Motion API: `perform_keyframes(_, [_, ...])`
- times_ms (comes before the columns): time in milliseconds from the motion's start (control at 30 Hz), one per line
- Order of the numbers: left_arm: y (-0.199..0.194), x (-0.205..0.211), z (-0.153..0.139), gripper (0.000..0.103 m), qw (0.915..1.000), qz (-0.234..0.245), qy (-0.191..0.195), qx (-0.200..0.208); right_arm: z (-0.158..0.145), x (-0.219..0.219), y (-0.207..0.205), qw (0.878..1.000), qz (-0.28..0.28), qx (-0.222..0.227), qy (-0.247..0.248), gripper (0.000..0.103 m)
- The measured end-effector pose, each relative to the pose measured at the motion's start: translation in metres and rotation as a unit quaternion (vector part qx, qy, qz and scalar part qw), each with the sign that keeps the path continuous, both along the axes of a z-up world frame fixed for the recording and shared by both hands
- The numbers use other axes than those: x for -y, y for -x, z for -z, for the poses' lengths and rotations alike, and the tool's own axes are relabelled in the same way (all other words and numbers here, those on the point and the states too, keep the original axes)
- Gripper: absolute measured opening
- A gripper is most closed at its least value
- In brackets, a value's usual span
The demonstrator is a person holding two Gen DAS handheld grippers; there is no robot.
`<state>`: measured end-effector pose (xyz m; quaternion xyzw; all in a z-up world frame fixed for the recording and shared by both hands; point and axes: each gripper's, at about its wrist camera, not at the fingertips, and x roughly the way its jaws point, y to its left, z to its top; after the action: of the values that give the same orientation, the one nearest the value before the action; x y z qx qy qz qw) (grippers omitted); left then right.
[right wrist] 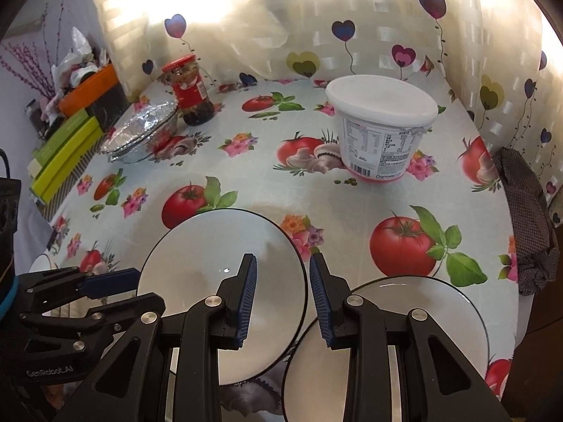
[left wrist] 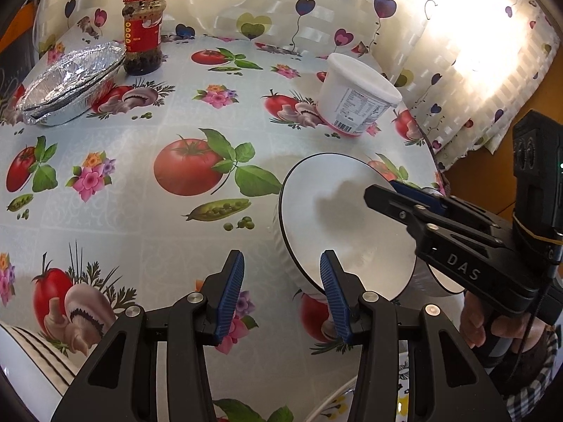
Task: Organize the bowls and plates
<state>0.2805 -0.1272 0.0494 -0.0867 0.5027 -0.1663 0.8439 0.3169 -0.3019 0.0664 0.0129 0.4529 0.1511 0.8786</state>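
A white bowl with a black rim (left wrist: 337, 218) (right wrist: 214, 281) is tilted above the table. My right gripper (right wrist: 283, 302) straddles its right rim with the jaws slightly apart, so the grip is unclear; it shows in the left wrist view (left wrist: 404, 193). A second black-rimmed white bowl (right wrist: 394, 344) sits just right of it, partly under the gripper. My left gripper (left wrist: 281, 295) is open and empty just left of the tilted bowl; it shows in the right wrist view (right wrist: 109, 283). A striped white dish (left wrist: 31, 362) lies at the lower left.
A white lidded tub (left wrist: 355, 95) (right wrist: 383, 126) stands at the back right. A red-lidded jar (left wrist: 142, 31) (right wrist: 190, 88) and stacked foil trays (left wrist: 70, 81) (right wrist: 144, 132) stand at the back left. Green boxes (right wrist: 63, 154) lie left. A dark cloth (right wrist: 527, 218) hangs at right.
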Motion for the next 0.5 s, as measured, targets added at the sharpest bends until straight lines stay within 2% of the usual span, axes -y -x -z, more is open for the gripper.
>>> perform_keyframes(500, [0.011, -0.003, 0.0, 0.047, 0.9999, 0.009, 0.009, -0.005, 0.001, -0.009, 0.015, 0.999, -0.02, -0.016, -0.019, 0.019])
